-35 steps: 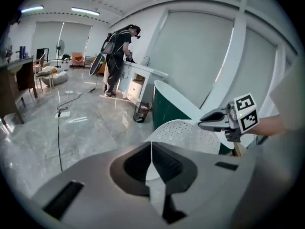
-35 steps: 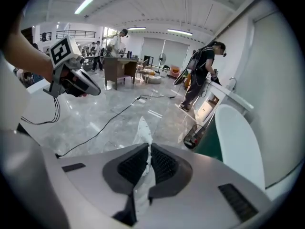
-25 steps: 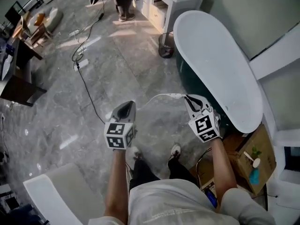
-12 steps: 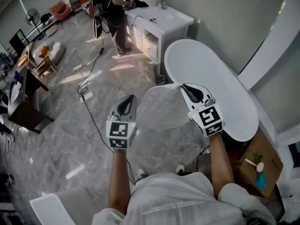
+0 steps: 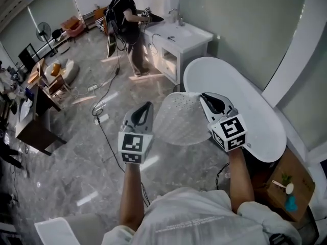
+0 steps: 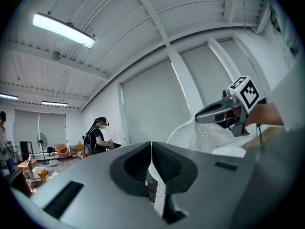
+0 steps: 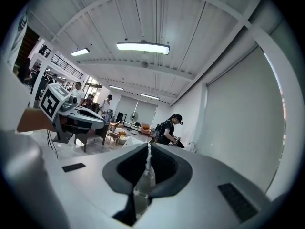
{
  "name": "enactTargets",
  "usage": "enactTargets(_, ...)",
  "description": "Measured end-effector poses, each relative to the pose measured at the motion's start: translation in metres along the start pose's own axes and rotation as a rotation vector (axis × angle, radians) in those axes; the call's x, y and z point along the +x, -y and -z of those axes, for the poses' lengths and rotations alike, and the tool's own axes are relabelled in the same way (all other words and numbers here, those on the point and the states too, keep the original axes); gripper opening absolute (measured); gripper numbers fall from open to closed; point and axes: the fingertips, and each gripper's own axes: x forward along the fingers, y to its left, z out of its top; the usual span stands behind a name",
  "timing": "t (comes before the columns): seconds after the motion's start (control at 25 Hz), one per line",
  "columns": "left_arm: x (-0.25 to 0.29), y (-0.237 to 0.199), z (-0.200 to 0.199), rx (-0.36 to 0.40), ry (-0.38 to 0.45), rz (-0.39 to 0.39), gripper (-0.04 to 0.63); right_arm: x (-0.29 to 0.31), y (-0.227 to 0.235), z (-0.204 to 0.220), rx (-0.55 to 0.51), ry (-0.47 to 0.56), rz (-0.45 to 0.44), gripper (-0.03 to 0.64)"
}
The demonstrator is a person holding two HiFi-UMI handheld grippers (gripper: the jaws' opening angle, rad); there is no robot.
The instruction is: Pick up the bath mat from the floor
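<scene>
Both tools have come up with the bath mat [image 5: 182, 119] stretched between them; left tool [image 5: 147, 106] clamped on one edge, right tool [image 5: 204, 97] clamped on the opposite edge, each with a thin strip of white mat pinched in its closed jaws; the mat hangs clear of the floor [image 5: 87, 152], just in front of the bathtub [image 5: 245, 111]. A second ago both tools sat low by my feet with only the mat's rim showing; now the whole sheet is airborne, so I judge the pick-up essentially done.
</scene>
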Motion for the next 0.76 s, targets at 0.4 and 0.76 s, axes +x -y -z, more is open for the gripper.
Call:
enactTargets(0.4, -0.013, 0.02, 0.016, -0.015, -0.036, 0.025, 0.018, -0.015, -0.01, 0.01, -0.013, -0.034, -0.02, 0.032)
enactTargets(0.76, -0.025, 0.019, 0.026, -0.043, -0.069, 0.014, 0.018, -0.019, -0.025, 0.012, -0.034, -0.052, -0.054, 0.032)
